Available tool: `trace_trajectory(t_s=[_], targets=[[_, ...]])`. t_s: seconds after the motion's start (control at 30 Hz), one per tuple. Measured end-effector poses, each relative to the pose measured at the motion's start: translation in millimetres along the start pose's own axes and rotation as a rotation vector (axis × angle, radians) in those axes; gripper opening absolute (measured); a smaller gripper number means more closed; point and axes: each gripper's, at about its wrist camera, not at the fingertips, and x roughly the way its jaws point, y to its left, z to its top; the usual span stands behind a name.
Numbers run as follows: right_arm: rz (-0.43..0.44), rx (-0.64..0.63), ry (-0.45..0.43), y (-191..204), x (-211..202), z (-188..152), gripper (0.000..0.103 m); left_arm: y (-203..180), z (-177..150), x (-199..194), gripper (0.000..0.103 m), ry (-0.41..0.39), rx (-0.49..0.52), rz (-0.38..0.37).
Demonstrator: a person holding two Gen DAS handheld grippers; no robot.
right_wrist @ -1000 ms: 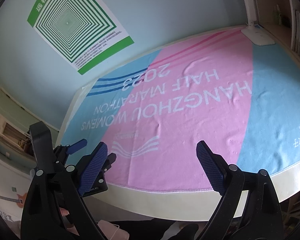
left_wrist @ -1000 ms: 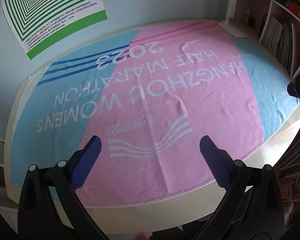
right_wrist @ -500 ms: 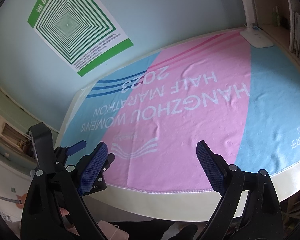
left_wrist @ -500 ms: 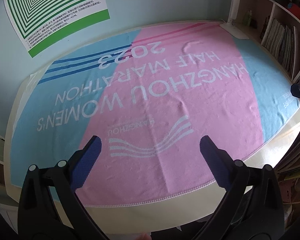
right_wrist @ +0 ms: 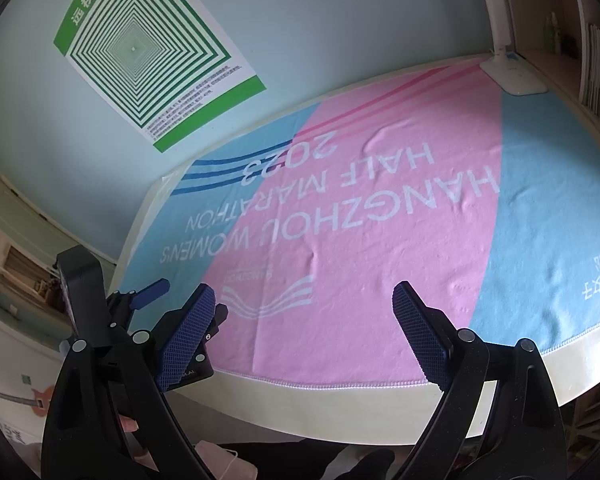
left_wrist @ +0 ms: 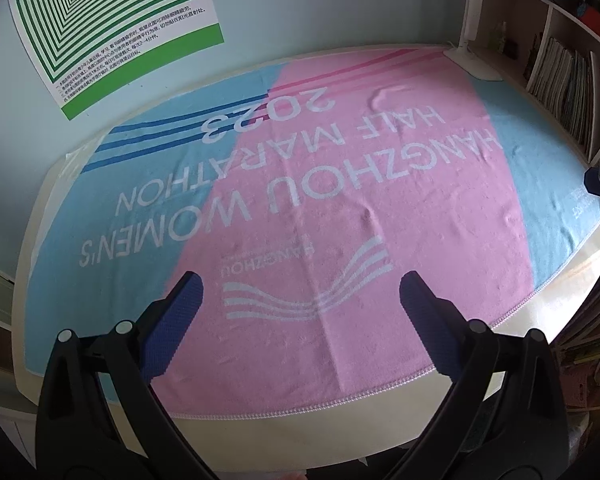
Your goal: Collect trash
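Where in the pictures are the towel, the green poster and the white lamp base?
towel (left_wrist: 380, 208): left wrist view, pink middle part.
green poster (right_wrist: 140, 52): right wrist view, striped square pattern.
white lamp base (right_wrist: 516, 76): right wrist view, flat top, at the towel's far corner.

Left tongs (left_wrist: 298, 294), right tongs (right_wrist: 304, 304): black arms, blue textured pads, silver rivets.
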Motion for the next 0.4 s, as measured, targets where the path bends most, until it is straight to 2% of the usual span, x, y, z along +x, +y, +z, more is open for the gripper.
trace_trajectory(t_s=[0.1,0.17,0.4], targets=[[-0.001,0.001,0.001,-1.1,0.6,1.8,0.090,-0.5,1.5,1.0,0.097,0.002,0.016,0.013],[-0.002,-0.001,0.000,-1.8,0.7,3.3,0.090,-2.3,2.3,2.5,0.097,0.011,0.023,-0.016],[-0.003,0.002,0.004,-4.6,2.3,8.1,0.090,-2.2,5.2,4.0,0.097,0.002,0.025,-0.019]])
